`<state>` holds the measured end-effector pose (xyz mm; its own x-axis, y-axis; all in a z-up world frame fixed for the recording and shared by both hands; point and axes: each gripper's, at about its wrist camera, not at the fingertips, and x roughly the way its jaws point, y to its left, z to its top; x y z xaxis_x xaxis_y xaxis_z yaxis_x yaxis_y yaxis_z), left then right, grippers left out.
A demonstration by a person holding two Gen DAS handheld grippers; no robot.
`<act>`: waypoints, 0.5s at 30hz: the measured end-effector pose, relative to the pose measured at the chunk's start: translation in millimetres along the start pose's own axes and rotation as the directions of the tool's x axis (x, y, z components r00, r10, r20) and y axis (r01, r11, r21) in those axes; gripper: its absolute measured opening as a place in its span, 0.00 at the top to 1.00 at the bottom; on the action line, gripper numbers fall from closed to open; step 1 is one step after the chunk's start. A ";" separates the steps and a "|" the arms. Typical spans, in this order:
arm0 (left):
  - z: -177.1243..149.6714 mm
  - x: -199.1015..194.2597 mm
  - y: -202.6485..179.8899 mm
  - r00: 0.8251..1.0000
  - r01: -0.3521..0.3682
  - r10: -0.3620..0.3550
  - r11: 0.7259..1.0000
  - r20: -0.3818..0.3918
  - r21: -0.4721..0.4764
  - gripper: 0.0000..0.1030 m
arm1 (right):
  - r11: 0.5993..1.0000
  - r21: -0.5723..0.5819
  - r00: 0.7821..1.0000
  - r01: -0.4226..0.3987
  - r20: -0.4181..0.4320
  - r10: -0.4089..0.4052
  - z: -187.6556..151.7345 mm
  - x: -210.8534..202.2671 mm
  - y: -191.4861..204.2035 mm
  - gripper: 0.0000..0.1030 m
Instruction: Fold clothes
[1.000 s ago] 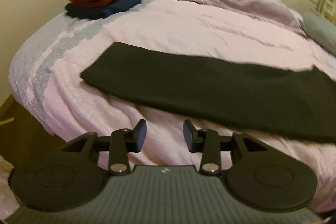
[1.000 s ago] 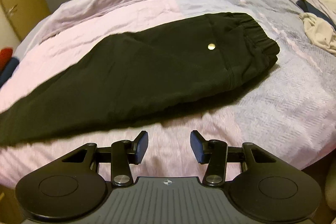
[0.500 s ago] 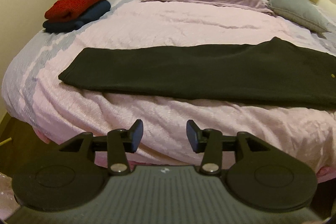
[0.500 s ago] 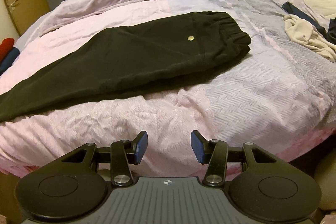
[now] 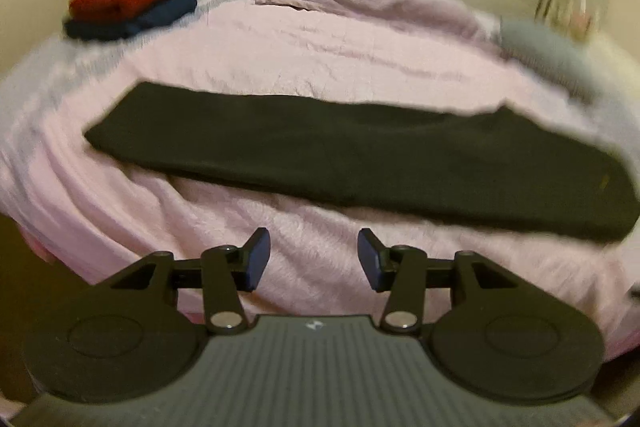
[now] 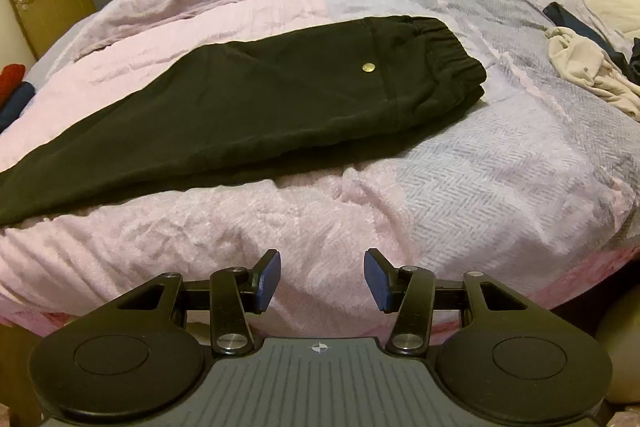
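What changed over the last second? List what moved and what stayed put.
The left gripper has just been opening its jaws, with nothing between them, and its view swung and blurred. The right gripper backed away from the black trousers, jaws open and empty. Nothing was grabbed or released. The trousers, the red and navy stack and the pillows stayed put on the bed.

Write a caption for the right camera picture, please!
Open right gripper hovers empty before black trousers laid flat on a pink bedspread.
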<state>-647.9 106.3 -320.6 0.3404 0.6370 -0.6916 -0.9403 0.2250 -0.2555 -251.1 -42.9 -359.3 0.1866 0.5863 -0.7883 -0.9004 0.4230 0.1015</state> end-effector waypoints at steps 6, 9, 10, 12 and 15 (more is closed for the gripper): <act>9.7 21.8 109.4 0.981 0.192 -0.146 0.840 0.129 -0.508 0.61 | 0.998 0.025 0.998 0.056 -0.019 -0.056 15.4 19.1 -6.7 0.51; 11.9 35.9 146.8 0.972 0.234 -0.152 0.729 0.181 -0.644 0.61 | 0.997 0.029 0.997 0.074 -0.027 -0.073 24.0 28.7 -5.6 0.51; 12.2 40.6 154.6 0.967 0.251 -0.157 0.697 0.200 -0.672 0.61 | 0.997 0.027 0.997 0.078 -0.030 -0.077 26.7 31.8 -4.4 0.51; 8.8 52.5 162.0 0.966 0.256 -0.157 0.656 0.203 -0.710 0.62 | 0.996 0.024 0.996 0.084 -0.032 -0.083 31.4 38.0 -0.9 0.51; 2.8 70.8 171.3 0.967 0.254 -0.156 0.597 0.200 -0.761 0.62 | 0.996 0.022 0.996 0.087 -0.036 -0.086 37.9 46.8 4.5 0.51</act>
<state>-784.9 192.0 -411.5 0.4747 0.7287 -0.4936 -0.4694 -0.2648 -0.8424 -231.6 12.6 -372.7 0.2490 0.5222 -0.8157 -0.8718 0.4877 0.0461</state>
